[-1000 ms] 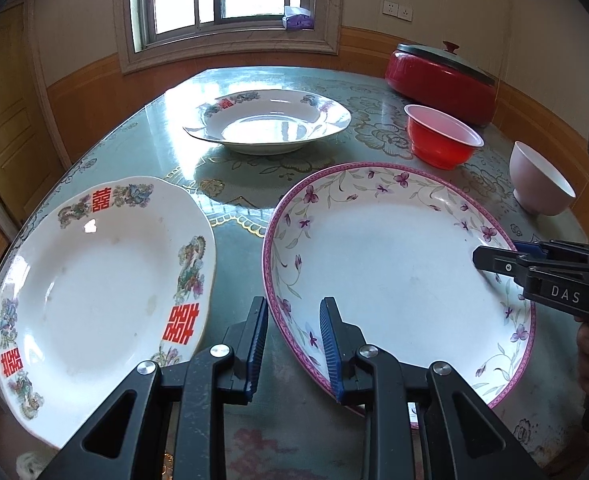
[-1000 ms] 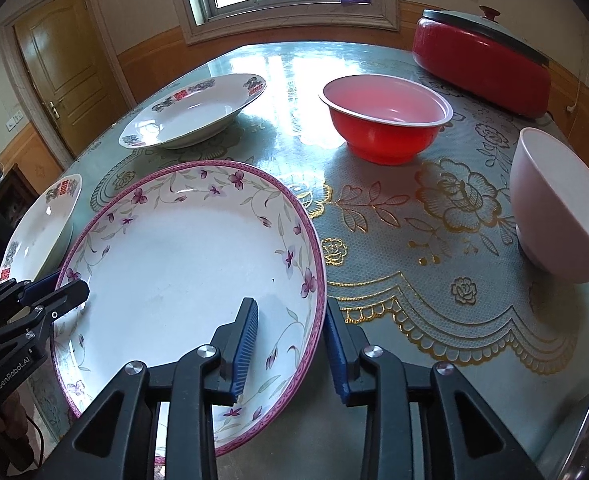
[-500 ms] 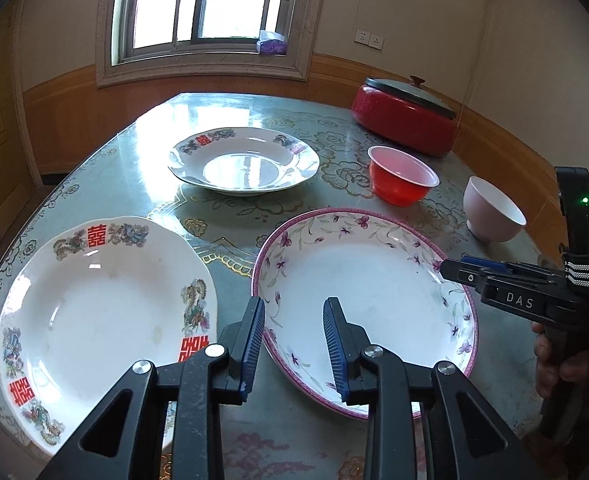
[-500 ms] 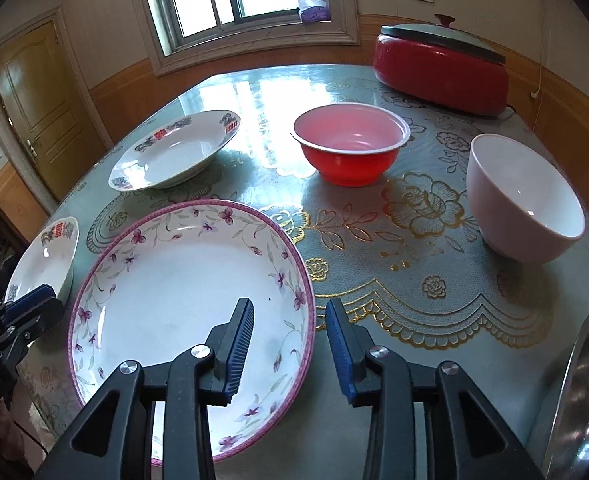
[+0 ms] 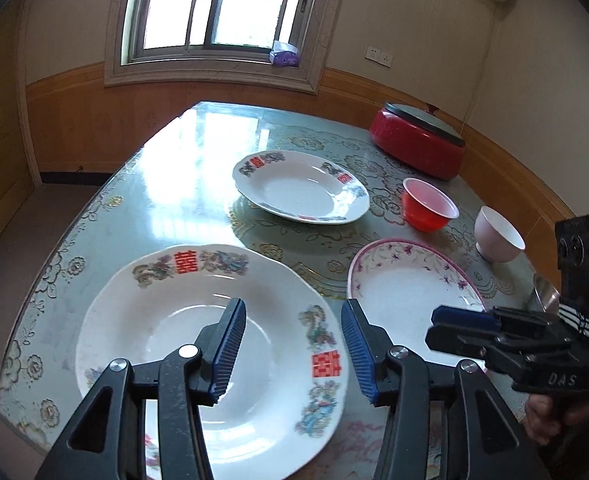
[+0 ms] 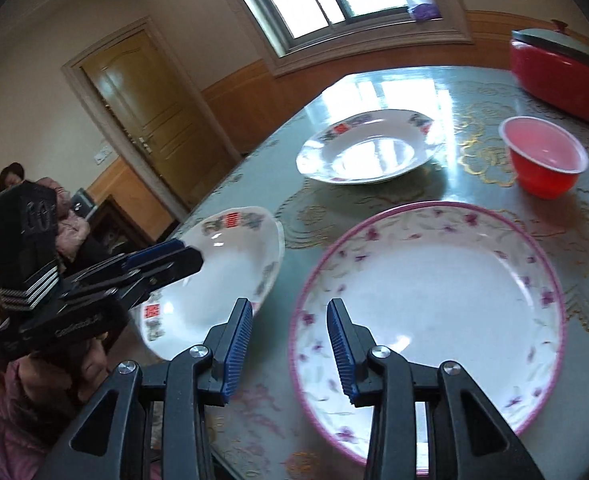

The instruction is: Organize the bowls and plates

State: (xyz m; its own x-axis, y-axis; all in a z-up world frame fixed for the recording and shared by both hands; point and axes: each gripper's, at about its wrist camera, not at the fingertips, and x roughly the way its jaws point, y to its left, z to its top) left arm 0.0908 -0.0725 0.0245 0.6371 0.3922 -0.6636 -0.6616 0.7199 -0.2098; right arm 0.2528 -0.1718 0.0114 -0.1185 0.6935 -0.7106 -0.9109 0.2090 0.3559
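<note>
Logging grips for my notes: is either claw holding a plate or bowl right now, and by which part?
Nothing is held. The left claw hangs over the red-character plate, its jaws opening and empty; the right claw is open beside the purple-flower plate.

The left gripper (image 5: pixel 292 350), its blue-padded fingers (image 5: pixel 230 350) opening with nothing between them, hangs above a white scalloped plate with red characters (image 5: pixel 166 332) on a green floral-patterned table (image 5: pixel 166 184). Just beside lies a pink-rimmed floral plate (image 5: pixel 406 280); the right gripper (image 5: pixel 462 326) enters at right.
</note>
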